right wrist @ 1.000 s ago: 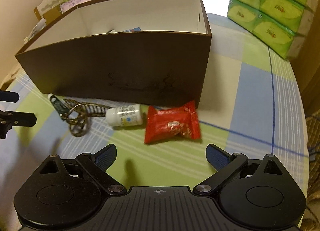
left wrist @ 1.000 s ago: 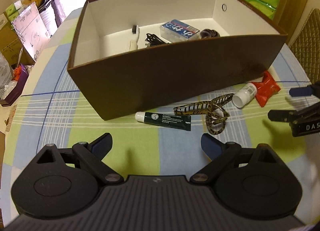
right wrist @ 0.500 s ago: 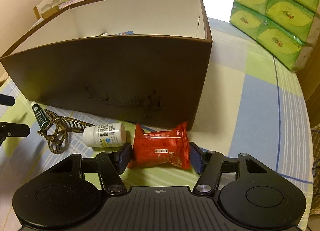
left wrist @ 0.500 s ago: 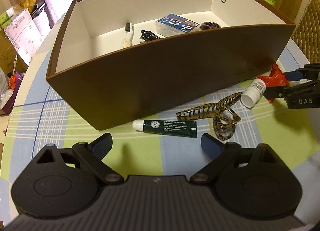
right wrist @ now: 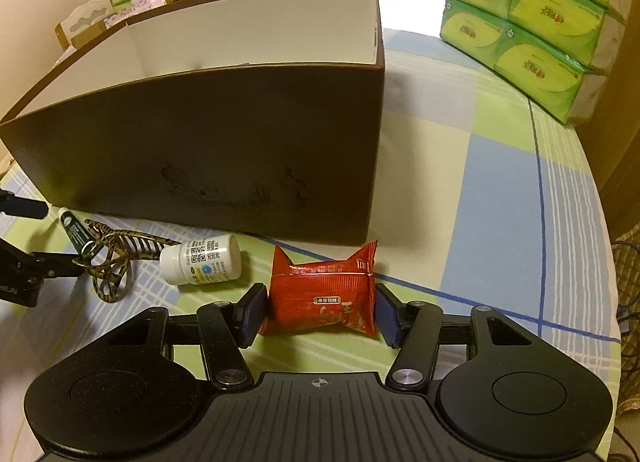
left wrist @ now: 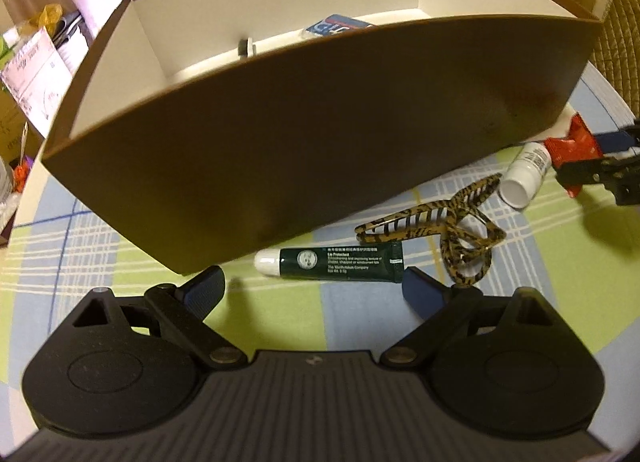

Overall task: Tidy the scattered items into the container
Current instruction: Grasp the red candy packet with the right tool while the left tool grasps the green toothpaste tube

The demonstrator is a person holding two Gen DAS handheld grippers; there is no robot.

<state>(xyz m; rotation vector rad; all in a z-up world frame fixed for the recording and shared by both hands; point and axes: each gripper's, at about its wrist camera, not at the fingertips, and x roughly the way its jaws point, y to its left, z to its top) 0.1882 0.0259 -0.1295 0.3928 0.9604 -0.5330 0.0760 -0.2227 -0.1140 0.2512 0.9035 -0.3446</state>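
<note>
Right gripper [right wrist: 320, 314]: jaws narrowed onto the red snack packet [right wrist: 322, 296], one blue pad against each short side; the packet lies on the tablecloth [right wrist: 480, 181] between the fingers, just in front of the box's near right corner.
Left gripper [left wrist: 314, 290]: jaws spread wide, nothing between the pads; the green tube [left wrist: 332, 262] lies crosswise just ahead of the fingertips, its crimped end near the right pad, not touched.
Brown box [left wrist: 304, 133]: one, open-topped, white inside, standing on the checked tablecloth; its near wall is just behind all the loose items.
Loose items on the cloth, counted: four, namely one red snack packet, one white pill bottle [right wrist: 202, 260], one tortoiseshell hair claw [left wrist: 436, 229], one green tube with a white cap.
Pill bottle: on its side, just left of the packet and beside the right gripper's left finger, apart from it.
Hair claw: between tube and bottle, its teeth touching or overlapping the tube's far edge.
Inside the box: a blue printed pack [left wrist: 338, 25] and a small dark-tipped white object [left wrist: 245, 47] show above the near wall; the rest is hidden.
Green tissue packs [right wrist: 532, 17]: at least six visible, stacked at the table's far right, well apart from the box.
</note>
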